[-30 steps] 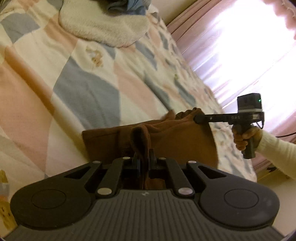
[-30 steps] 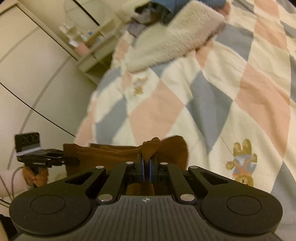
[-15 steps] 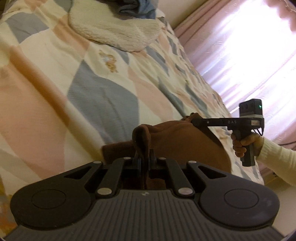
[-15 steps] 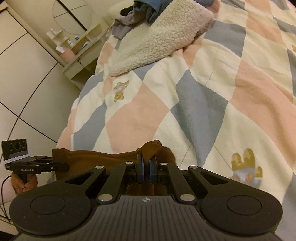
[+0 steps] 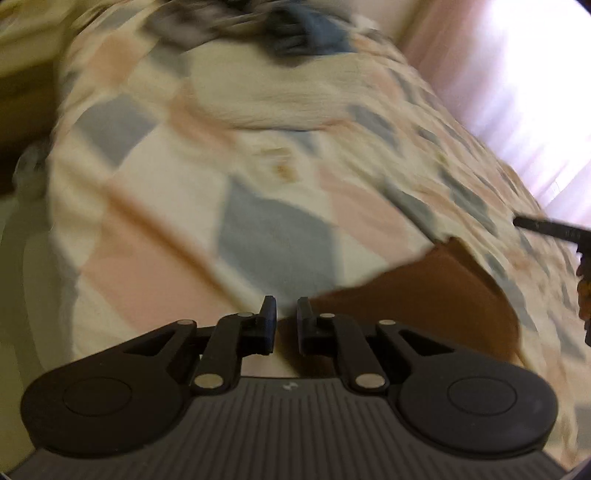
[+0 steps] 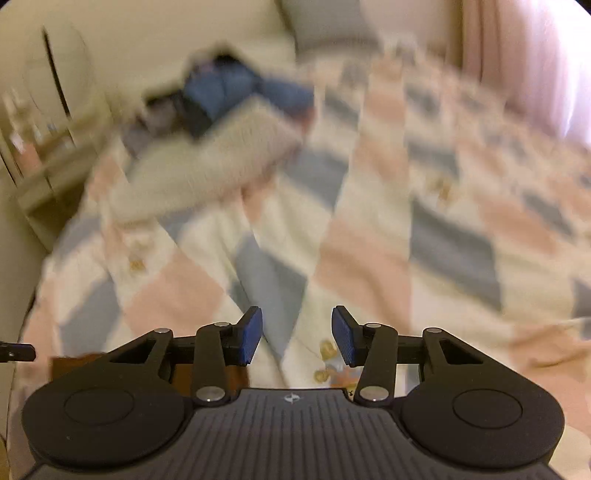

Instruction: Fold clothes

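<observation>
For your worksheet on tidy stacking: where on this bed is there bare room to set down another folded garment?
Free: the diamond-patterned patchwork quilt between the brown folded garment and the cream fleece blanket. Crowded: the far end, where blue clothes are heaped by the blanket.

Left wrist view: looks obliquely down along its fingers, close over the patchwork quilt [image 5: 258, 236]. Right wrist view: same downward tilt, toward the bed's head. Shared: quilt, fleece blanket [image 6: 207, 166], probably blue clothing [image 5: 314, 33]; both blurred.
</observation>
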Motion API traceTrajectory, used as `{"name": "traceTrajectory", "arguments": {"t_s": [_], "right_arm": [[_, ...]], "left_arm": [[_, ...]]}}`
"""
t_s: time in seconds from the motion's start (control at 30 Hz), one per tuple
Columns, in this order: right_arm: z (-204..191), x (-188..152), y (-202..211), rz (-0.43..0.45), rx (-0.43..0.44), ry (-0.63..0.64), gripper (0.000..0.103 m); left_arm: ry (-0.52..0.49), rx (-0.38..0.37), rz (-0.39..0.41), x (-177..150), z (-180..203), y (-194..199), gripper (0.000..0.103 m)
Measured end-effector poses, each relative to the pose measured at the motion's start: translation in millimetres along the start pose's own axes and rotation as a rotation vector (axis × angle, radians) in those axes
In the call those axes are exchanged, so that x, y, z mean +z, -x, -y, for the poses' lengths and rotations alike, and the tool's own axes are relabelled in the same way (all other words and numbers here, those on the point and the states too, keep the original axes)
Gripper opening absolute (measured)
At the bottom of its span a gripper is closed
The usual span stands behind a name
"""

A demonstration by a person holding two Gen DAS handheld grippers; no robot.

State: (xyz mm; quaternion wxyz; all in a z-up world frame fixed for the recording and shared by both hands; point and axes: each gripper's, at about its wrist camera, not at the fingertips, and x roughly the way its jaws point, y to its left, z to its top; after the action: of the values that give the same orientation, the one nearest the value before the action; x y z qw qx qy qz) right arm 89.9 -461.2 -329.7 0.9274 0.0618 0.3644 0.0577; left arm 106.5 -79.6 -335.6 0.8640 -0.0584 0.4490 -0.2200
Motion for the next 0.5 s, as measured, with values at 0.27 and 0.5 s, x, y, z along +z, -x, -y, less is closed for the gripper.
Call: {"name": "traceTrajectory", "arguments": {"t_s": [0.27,0.5], "right_arm": [[-70.1,-64.3,-11.9,0.013,0.103,0.251,0.029],[-57.9,-65.0,-92.4,-0.122,0.060,0.275,0.030]], "left_arm": [[-0.252,-0.052,0.014,-14.9,92.9,-64.5,0.009],[-0.260,0.010,-0.015,-16.4,74.2,-113.3,0.003]]}}
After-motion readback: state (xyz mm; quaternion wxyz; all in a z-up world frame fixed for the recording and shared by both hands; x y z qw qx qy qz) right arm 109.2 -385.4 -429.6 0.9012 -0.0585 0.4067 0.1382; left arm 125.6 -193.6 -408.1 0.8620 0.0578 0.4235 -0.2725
